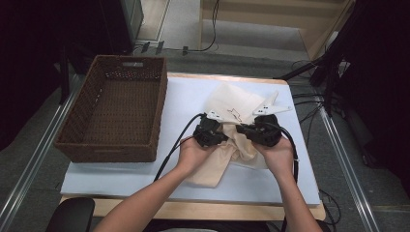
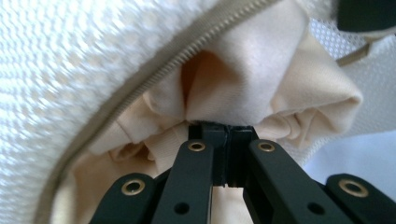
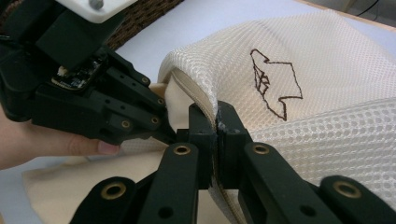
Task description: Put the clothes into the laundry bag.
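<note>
A white mesh bag (image 1: 237, 104) with a dark stitched outline (image 3: 275, 86) lies mid-table, and a cream cloth (image 1: 212, 169) spills out of its mouth toward the person. My left gripper (image 1: 225, 137) is shut on a bunched fold of the cream cloth (image 2: 243, 79) just inside the bag's zipper edge (image 2: 154, 79). My right gripper (image 3: 216, 116) is shut on the mesh bag's rim (image 3: 299, 56) and lifts it. Facing it is the left gripper (image 3: 170, 135), close enough that the two sets of fingertips nearly touch. In the high view the right gripper (image 1: 241, 129) sits just right of the left one.
A brown woven basket (image 1: 159, 111) stands at the table's left, with nothing inside. A white mat (image 1: 183, 96) covers the wooden table top (image 1: 193, 210). Cables trail from both grippers toward the table's front edge.
</note>
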`<act>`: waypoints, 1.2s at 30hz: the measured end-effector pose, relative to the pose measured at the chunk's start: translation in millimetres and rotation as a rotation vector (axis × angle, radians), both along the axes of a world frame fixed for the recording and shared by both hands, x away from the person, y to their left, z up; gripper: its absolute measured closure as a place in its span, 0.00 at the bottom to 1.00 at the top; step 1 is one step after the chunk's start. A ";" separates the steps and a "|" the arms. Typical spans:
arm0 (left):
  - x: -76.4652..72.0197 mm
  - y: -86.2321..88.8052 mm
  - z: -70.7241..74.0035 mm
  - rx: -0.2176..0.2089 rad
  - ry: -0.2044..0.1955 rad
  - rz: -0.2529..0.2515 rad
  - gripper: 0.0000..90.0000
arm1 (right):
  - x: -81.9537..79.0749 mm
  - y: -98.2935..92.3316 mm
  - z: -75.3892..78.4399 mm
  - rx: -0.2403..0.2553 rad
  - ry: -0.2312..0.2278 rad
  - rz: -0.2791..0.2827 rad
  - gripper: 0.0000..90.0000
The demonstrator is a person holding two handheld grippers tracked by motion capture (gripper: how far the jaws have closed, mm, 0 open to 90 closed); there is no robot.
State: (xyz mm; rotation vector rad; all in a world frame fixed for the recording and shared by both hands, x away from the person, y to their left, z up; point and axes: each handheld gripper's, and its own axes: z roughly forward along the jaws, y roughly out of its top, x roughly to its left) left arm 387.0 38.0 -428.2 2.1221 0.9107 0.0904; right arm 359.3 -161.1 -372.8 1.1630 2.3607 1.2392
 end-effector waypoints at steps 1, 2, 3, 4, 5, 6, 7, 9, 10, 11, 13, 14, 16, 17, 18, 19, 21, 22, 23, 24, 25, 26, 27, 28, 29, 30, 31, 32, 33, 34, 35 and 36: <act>1.4 -0.5 -0.2 0.003 -0.004 0.004 1.00 | -0.2 -0.5 0.5 0.002 0.003 -0.001 0.98; 2.7 -1.0 -0.8 0.003 -0.003 0.008 1.00 | -0.3 -0.6 0.5 0.007 0.003 -0.002 0.98; 4.2 -1.5 -1.9 0.001 -0.001 0.012 1.00 | -0.3 -0.6 0.5 0.006 0.003 -0.002 0.98; 5.2 -1.9 -2.6 -0.001 -0.001 0.018 1.00 | -0.3 -0.5 0.4 0.005 0.002 -0.001 0.98; 5.8 -2.6 -2.8 0.000 -0.003 0.024 1.00 | -0.5 -0.3 0.4 0.003 0.003 0.001 0.98; 7.2 -3.0 -2.4 0.000 -0.006 0.025 1.00 | -0.8 -0.1 0.4 0.001 0.004 -0.001 0.98; 8.5 -3.2 -1.8 -0.001 -0.011 0.034 1.00 | -0.9 -0.1 0.2 0.000 0.003 0.002 0.98; 12.5 -3.8 -1.7 -0.001 -0.021 0.059 1.00 | -1.6 0.3 -0.2 0.002 0.007 0.001 0.98; 14.8 -3.9 -3.2 -0.006 -0.017 0.066 1.00 | -1.7 0.2 -0.4 0.001 0.007 0.004 0.98; 14.8 -3.9 -3.2 -0.006 -0.017 0.066 1.00 | -1.9 0.1 -0.6 0.002 0.006 0.005 0.98; 19.4 -5.0 -9.5 0.007 -0.001 0.051 1.00 | -1.1 -0.7 -1.6 0.003 0.009 0.005 0.98; 20.2 -5.4 -11.5 0.006 0.010 0.041 1.00 | -1.0 -0.9 -2.3 0.004 0.016 0.001 0.98; 21.9 -4.2 -13.8 0.001 0.032 0.023 0.99 | 0.1 -1.2 -4.4 0.000 0.017 0.005 0.98; 22.1 -2.6 -13.4 0.001 0.037 0.017 0.99 | 0.1 -0.6 -5.2 -0.006 0.023 0.003 0.98; 22.1 -0.9 -12.1 -0.006 0.044 0.017 0.98 | 0.3 0.1 -5.9 -0.008 0.022 0.002 0.98; 21.6 0.8 -10.5 -0.016 0.055 0.011 0.97 | 0.6 0.2 -6.2 -0.010 0.019 0.006 0.98; 18.1 4.3 -5.9 -0.018 0.057 -0.005 0.93 | 0.8 0.0 -6.0 -0.009 0.020 0.003 0.98; 15.7 6.8 -3.1 -0.019 0.055 -0.015 0.90 | 1.0 -0.3 -6.0 -0.008 0.020 0.003 0.98; 15.7 6.8 -3.1 -0.019 0.055 -0.015 0.87 | 0.9 -0.3 -6.1 -0.007 0.019 0.002 0.98; 11.1 12.0 1.9 -0.020 0.048 -0.020 0.85 | 1.1 -0.6 -6.3 -0.007 0.021 -0.001 0.98; 8.7 14.5 4.1 -0.031 0.047 -0.020 0.83 | 1.3 -0.7 -6.4 -0.006 0.022 -0.001 0.98; 6.6 17.5 6.5 -0.026 0.041 -0.026 0.81 | 1.3 -1.0 -6.5 -0.006 0.023 -0.003 0.98; 4.6 20.0 8.4 -0.033 0.042 -0.029 0.77 | 1.3 -1.2 -6.5 -0.005 0.025 -0.001 0.98; 2.9 22.5 10.1 -0.039 0.043 -0.035 0.74 | 1.3 -1.4 -6.6 -0.007 0.025 -0.001 0.98; 1.0 24.1 11.9 -0.046 0.045 -0.035 0.72 | 1.3 -1.5 -6.8 -0.007 0.023 -0.001 0.98; -1.2 25.7 14.0 -0.053 0.048 -0.039 0.68 | 1.3 -1.4 -6.9 -0.007 0.025 -0.001 0.98; -3.9 27.5 16.2 -0.064 0.048 -0.054 0.66 | 1.4 -1.6 -7.0 -0.009 0.024 -0.001 0.98; -7.3 28.8 18.7 -0.059 0.043 -0.064 0.64 | 1.4 -1.7 -6.9 -0.008 0.024 0.000 0.98; -11.1 29.8 20.8 -0.057 0.035 -0.074 0.63 | 1.3 -1.9 -6.7 -0.009 0.025 -0.002 0.98; -15.2 30.6 22.3 -0.056 0.025 -0.083 0.59 | 1.3 -2.2 -6.6 -0.008 0.024 -0.003 0.98; -19.5 30.9 23.2 -0.054 0.023 -0.088 0.57 | 1.4 -2.4 -6.5 -0.006 0.026 -0.005 0.98; -23.2 31.1 23.3 -0.052 0.023 -0.097 0.56 | 1.6 -2.6 -6.4 -0.005 0.026 -0.005 0.98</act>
